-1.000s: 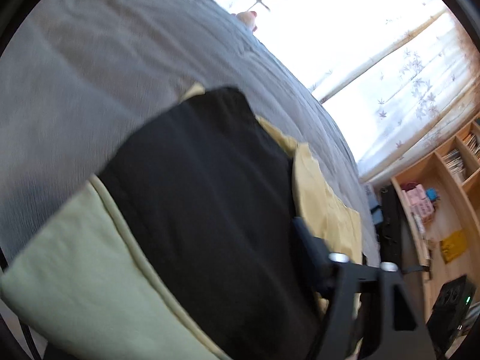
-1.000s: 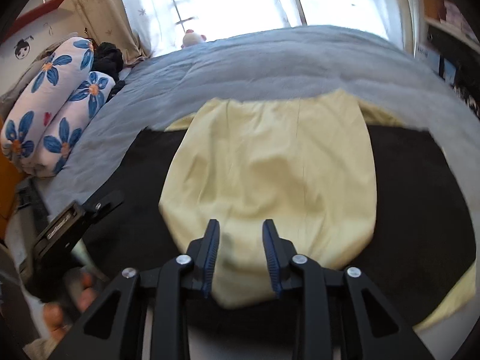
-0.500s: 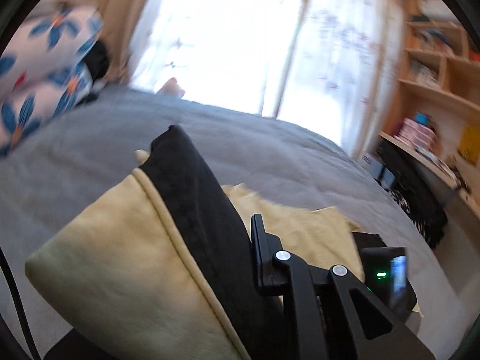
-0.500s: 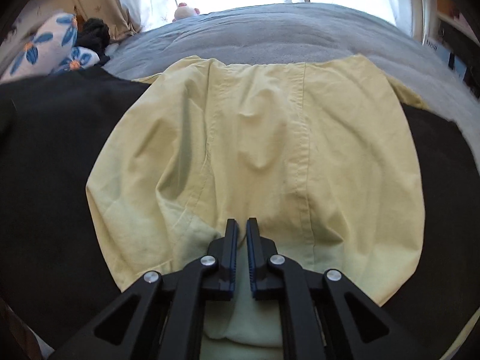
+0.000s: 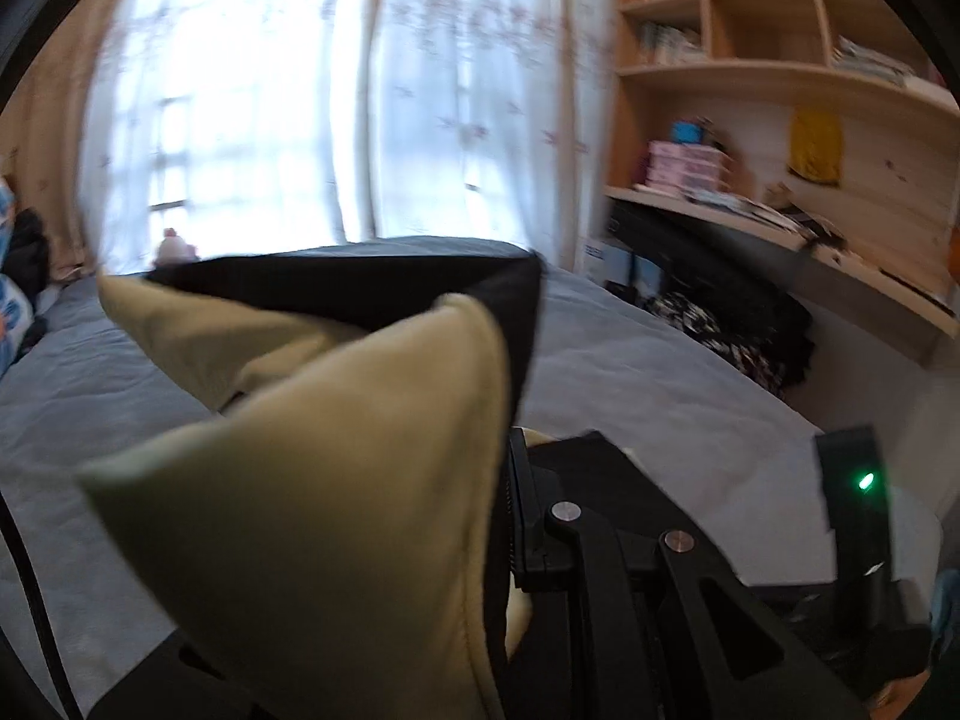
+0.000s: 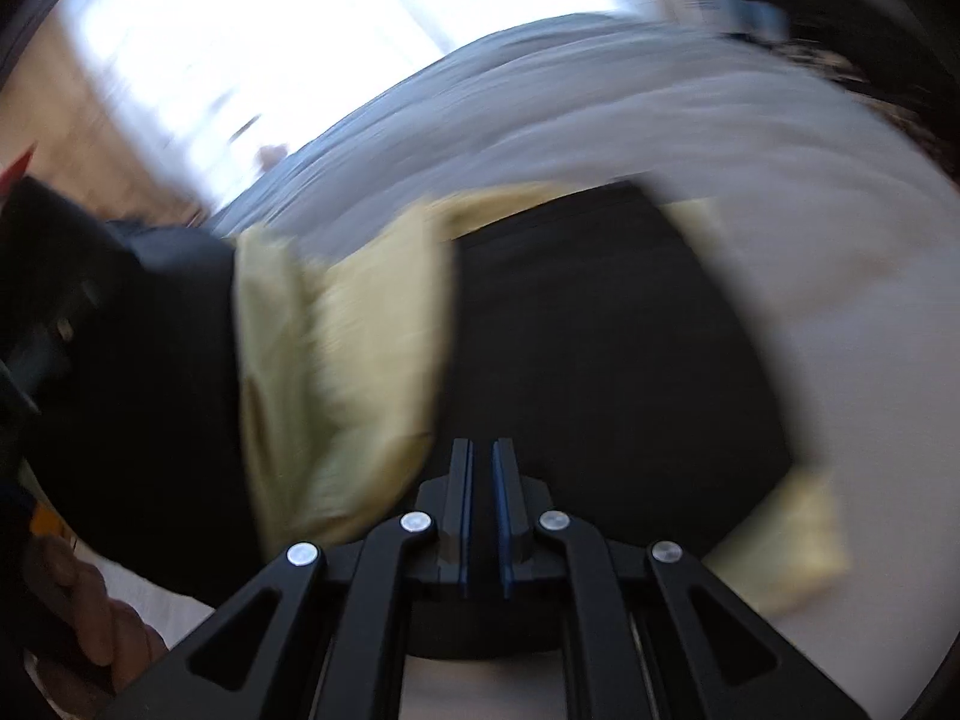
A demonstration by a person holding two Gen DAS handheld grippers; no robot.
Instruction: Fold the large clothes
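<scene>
The large garment, black fabric with a pale yellow lining (image 5: 336, 510), was partly lifted off the grey bedcover (image 5: 660, 372), and both grippers had hold of it. In the left wrist view the left gripper (image 5: 510, 516) had its jaws drawn together on a doubled edge of the cloth, which rose in front of the lens as a yellow peak with a black panel stretched behind it. One finger (image 5: 531, 516) showed; the other was hidden by the fabric. Holding the edge raised like this probably served to carry one side over the rest for a fold.

The right wrist view, badly smeared, showed the right gripper (image 6: 480, 480) with its jaws nearly closed, only a thin gap between the blue pads (image 6: 501, 516). Black cloth lay directly ahead of and under the tips, so they appeared to be pinching a near hem, though the blur left the contact itself uncertain.

Only the left view gave the room: white patterned curtains (image 5: 360, 90) at the far side and wooden shelves (image 5: 780, 78) on the right. Only the right view showed how the garment lay on the bed, with a yellow band folded across the black at left, a yellow corner (image 6: 792, 546) at near right, and part of a hand (image 6: 90, 618) at near left.
</scene>
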